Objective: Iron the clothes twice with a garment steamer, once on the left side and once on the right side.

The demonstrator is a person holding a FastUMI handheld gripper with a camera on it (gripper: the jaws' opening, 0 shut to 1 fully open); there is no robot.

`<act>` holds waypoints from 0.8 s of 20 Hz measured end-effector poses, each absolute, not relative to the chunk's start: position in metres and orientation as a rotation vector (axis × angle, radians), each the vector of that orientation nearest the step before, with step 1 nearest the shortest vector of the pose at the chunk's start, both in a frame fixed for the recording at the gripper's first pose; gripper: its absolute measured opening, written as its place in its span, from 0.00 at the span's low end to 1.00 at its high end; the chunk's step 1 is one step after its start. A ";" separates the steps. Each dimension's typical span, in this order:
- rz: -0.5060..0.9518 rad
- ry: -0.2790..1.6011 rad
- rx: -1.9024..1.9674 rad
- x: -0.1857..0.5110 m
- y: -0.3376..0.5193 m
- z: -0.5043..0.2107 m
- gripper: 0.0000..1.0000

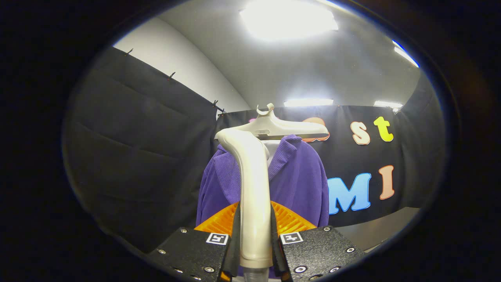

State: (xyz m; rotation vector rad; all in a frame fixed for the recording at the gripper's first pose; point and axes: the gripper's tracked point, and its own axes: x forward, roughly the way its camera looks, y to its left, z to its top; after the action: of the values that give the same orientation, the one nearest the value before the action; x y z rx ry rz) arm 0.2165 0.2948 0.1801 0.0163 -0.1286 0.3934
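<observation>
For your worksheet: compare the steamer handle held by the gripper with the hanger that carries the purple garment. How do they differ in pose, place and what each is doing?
The steamer handle stands upright; the hanger spreads sideways.

The steamer handle sits between the fingers of the gripper, which press on both its sides; the hanger lies beyond them, ungripped.

The hanger carries the purple garment; the steamer handle stands in front of it.

Both are pale, smooth and curved.
</observation>
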 end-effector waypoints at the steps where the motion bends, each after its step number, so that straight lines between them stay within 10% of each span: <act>1: 0.398 -0.118 0.016 0.223 0.304 0.180 0.34; 16: 0.413 0.010 -0.071 0.223 0.343 0.081 0.34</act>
State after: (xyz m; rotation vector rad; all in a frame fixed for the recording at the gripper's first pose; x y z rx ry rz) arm 0.2232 0.3426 0.0813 -0.0708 0.0102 0.4127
